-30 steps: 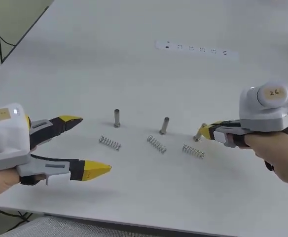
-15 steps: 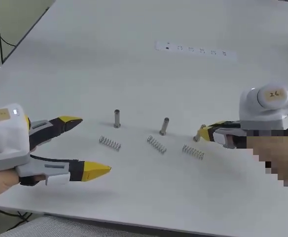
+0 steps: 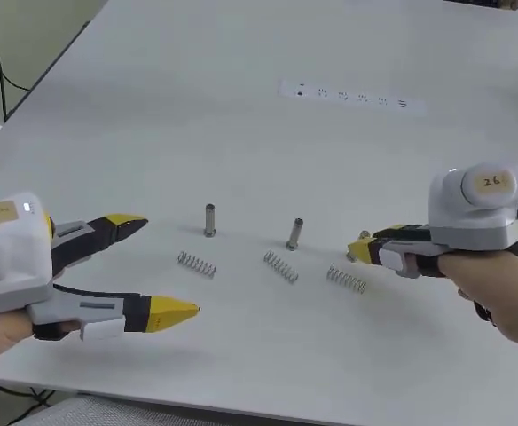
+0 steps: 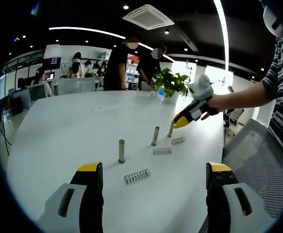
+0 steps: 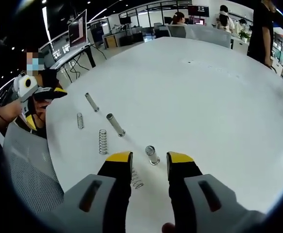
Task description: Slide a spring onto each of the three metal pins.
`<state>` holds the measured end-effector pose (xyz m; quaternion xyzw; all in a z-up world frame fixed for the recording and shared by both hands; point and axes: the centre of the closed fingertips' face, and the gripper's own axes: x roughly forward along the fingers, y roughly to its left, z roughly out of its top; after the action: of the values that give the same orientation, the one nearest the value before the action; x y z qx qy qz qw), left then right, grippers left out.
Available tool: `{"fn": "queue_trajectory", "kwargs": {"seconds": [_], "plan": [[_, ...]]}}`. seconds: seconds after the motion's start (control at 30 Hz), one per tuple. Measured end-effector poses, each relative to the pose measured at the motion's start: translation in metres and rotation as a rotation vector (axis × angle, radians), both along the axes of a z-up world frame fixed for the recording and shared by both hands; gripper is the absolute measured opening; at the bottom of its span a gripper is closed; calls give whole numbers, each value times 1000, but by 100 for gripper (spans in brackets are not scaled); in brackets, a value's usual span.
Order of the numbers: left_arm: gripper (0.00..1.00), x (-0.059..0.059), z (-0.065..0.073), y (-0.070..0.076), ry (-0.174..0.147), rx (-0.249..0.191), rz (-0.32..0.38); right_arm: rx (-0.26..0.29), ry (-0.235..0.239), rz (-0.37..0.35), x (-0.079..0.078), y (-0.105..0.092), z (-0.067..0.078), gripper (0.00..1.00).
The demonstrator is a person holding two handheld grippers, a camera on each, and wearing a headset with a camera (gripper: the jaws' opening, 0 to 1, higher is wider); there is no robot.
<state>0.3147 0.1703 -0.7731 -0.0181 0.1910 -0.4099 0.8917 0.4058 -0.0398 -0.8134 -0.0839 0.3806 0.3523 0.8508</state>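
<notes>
Three metal pins stand in a row on the white table: left pin, middle pin, right pin. A loose spring lies in front of each: left spring, middle spring, right spring. My right gripper has its yellow tips at the right pin, jaws a narrow gap apart. In the right gripper view that pin stands just past the tips, untouched. My left gripper hovers wide open left of the left spring, holding nothing.
A white power strip lies far back on the table. The table's near edge runs just below the grippers. A grey mesh chair sits beside the person. People stand in the room beyond the table.
The head view has tipped slightly. Both grippers, the pins and the springs keep their places.
</notes>
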Motion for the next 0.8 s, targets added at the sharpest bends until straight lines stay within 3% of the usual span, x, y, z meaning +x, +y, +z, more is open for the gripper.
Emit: {"fn": "queue_trajectory", "kwargs": {"seconds": [0.8], "plan": [[92, 1, 2, 1, -4, -18, 4, 26, -10, 27, -13, -6, 6, 44]]}}
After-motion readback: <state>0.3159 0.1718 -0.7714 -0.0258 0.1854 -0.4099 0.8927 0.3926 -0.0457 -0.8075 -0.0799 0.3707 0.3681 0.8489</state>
